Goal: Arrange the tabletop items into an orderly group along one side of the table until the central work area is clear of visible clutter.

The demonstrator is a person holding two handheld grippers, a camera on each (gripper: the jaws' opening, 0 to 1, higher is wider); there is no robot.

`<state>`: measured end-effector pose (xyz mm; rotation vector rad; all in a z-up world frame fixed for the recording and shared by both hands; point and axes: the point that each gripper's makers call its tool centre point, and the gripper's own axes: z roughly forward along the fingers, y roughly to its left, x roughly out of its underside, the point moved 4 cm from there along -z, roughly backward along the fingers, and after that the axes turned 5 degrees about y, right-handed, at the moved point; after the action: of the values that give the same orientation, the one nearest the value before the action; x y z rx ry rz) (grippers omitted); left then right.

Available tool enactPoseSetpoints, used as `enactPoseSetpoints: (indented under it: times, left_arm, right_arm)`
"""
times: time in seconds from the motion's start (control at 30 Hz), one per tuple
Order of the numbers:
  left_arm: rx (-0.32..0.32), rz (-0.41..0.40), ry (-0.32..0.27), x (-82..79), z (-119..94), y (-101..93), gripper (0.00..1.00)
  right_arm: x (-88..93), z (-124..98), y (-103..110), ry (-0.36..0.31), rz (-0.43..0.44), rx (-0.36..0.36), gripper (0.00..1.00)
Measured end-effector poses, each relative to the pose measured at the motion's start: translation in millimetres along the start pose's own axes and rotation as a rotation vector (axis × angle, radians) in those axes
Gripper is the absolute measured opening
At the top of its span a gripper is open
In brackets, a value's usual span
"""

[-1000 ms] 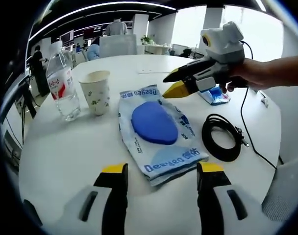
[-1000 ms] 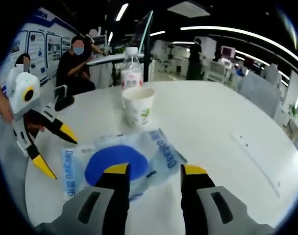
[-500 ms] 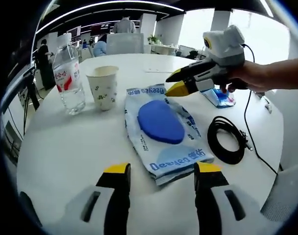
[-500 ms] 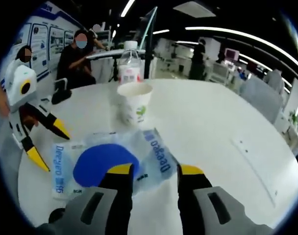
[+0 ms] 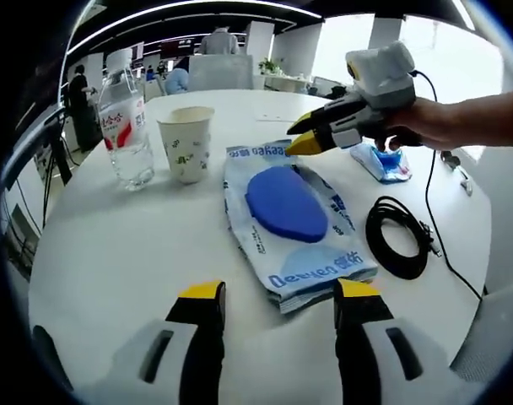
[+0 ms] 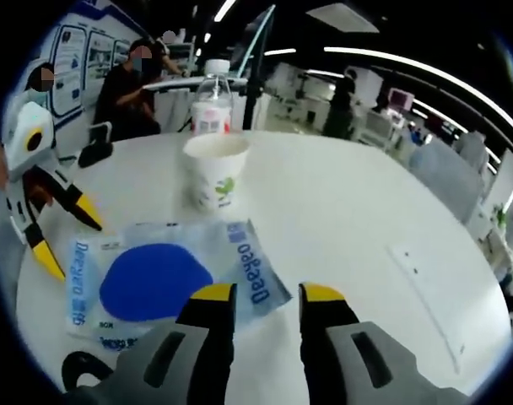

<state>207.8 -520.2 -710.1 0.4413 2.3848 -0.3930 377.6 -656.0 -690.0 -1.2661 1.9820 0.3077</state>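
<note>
White round table (image 5: 113, 245) seen from the left gripper view, items listed from left to right. At far left stands a clear plastic water bottle (image 5: 126, 126) with a red-and-white label, upright. Just beside it, to its right, stands a paper cup (image 5: 188, 143) with a small green print, upright and open at the top. Right of the cup lies a flat wet-wipes pack (image 5: 292, 215), pale blue with a dark blue oval lid and blue lettering. Beside the pack's right edge lies a coiled black cable (image 5: 400, 236), its free end trailing off to the right. Beyond the cable rests a small blue-and-white packet (image 5: 381, 162). The left gripper (image 5: 275, 291) rises from the bottom edge with its yellow-tipped jaws spread wide and nothing between them; the near end of the pack lies just ahead of the tips.

The right gripper (image 5: 300, 140), held in a person's hand (image 5: 438, 122), enters from the right; its jaws are nearly closed at the pack's far edge, and whether they pinch the wrapper cannot be told.

In the right gripper view, the other gripper appears at far left, then the pack (image 6: 155, 278), the cup (image 6: 214, 170) and the bottle (image 6: 211, 108) behind it. The right gripper's (image 6: 261, 292) own jaws show a narrow gap, with the pack's corner just left of them.
</note>
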Motion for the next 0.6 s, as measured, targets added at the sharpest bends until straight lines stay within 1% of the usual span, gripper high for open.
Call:
enactPoseSetpoints:
  times: [0.2,0.27,0.33,0.47,0.6]
  left_arm:
    - [0.002,0.005,0.001,-0.3,0.5,1.0,0.51]
    - [0.003,0.008,0.004,-0.8,0.3,0.5,0.51]
    - [0.004,0.01,0.004,-0.9,0.8,0.9,0.51]
    - [0.002,0.016,0.002,-1.5,1.1,1.2,0.51]
    - [0.003,0.012,-0.002,-2.6,2.0,2.0,0.5]
  right_arm:
    - [4.0,3.8,-1.4,0.022,-0.019,0.0,0.24]
    - [6.3,5.9,-0.8,0.032,-0.026,-0.014,0.21]
    - [7.7,5.8,-2.2,0.037,-0.036,-0.008,0.18]
    - [10.1,4.4,-2.9,0.036,-0.014,-0.006,0.14]
    - [13.2,0.9,-6.6,0.04,0.004,0.004,0.07]
